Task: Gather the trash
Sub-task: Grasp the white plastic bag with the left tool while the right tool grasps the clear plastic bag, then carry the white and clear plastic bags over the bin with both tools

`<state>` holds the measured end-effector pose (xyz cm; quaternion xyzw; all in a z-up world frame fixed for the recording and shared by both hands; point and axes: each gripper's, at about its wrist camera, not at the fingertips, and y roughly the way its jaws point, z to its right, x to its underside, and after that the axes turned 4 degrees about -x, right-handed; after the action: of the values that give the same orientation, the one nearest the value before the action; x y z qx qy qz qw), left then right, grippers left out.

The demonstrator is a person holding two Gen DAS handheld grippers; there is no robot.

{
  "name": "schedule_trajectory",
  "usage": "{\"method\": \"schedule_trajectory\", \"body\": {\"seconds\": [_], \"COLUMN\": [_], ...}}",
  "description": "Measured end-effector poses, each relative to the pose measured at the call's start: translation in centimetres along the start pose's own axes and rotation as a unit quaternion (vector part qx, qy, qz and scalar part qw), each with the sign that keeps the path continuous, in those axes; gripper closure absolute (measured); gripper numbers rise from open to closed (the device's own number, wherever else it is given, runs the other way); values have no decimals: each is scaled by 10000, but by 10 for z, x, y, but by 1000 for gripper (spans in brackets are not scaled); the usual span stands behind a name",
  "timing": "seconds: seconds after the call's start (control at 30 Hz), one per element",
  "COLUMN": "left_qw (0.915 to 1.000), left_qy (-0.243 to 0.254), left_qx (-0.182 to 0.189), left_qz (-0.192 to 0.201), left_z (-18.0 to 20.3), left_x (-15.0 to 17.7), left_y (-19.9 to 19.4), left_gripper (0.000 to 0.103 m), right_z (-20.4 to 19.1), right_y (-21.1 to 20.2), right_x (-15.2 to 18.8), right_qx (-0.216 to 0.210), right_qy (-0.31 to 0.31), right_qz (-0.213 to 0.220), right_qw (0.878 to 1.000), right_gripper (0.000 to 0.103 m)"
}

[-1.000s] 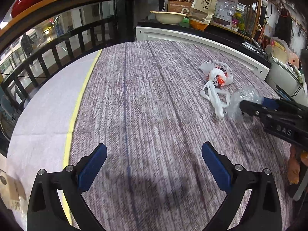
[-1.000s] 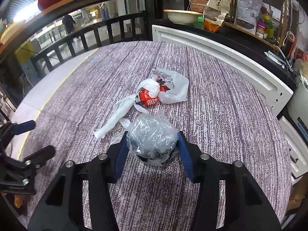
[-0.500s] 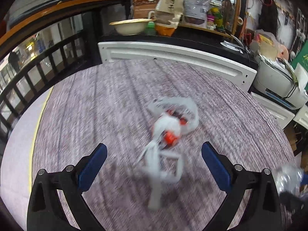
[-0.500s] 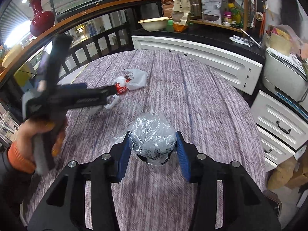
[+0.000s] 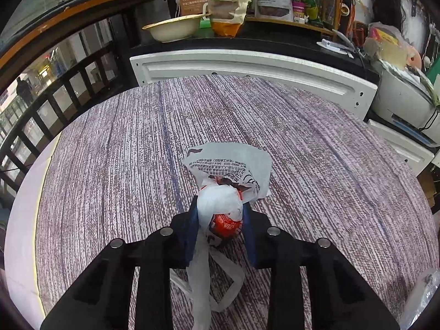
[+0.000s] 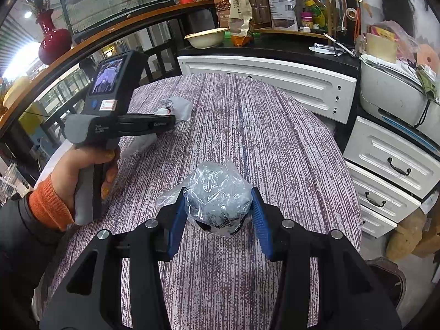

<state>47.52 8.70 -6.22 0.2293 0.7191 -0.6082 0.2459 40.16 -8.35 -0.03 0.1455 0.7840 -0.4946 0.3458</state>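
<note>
My left gripper [image 5: 220, 214] is shut on a knotted white plastic bag [image 5: 220, 203] with red wrapping inside. The bag's printed end lies on the purple woven tablecloth [image 5: 110, 165] and its handles trail back under the jaws. My right gripper [image 6: 218, 214] is shut on a crumpled clear plastic bag ball [image 6: 218, 200] and holds it just above the cloth. In the right wrist view the left gripper [image 6: 162, 122] shows at the left, held by a hand, closed on the white bag [image 6: 176, 107].
A round table edge [image 6: 349, 192] drops off at the right. A white cabinet [image 5: 247, 63] and drawers [image 6: 390, 165] stand behind it. A black railing [image 5: 41, 110] runs along the left. A basin [image 5: 173, 27] and snack bags sit on the back shelf.
My left gripper swung right to the white bag and closed on it. My right gripper drew back toward the near right with the clear bag ball held.
</note>
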Motion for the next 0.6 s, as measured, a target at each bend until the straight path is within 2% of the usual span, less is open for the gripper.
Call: {"method": "schedule_trajectory", "body": {"seconds": [0.13,0.27,0.47,0.6], "left_qw": [9996,9987,9969,9954], "left_qy": [4,-43,-109,28], "left_qx": [-23,155,474,509], "left_qz": [293,492,618,807], "left_z": [4,7,14,26], "left_x": [11,26,62,88], "left_y": [-24,-51,-95,-125], "left_gripper": [78,78,78,78], "right_z": [4,7,14,18], "right_y": [-14,-34,-64,-85], "right_x": [6,17,44,63], "right_qx": [-14,18,32,88], "right_qy": [86,141,259,266], "right_qz": [162,325,513,644], "right_qw": [9998,9994,9983,9975], "right_gripper": [58,58,58,58]}}
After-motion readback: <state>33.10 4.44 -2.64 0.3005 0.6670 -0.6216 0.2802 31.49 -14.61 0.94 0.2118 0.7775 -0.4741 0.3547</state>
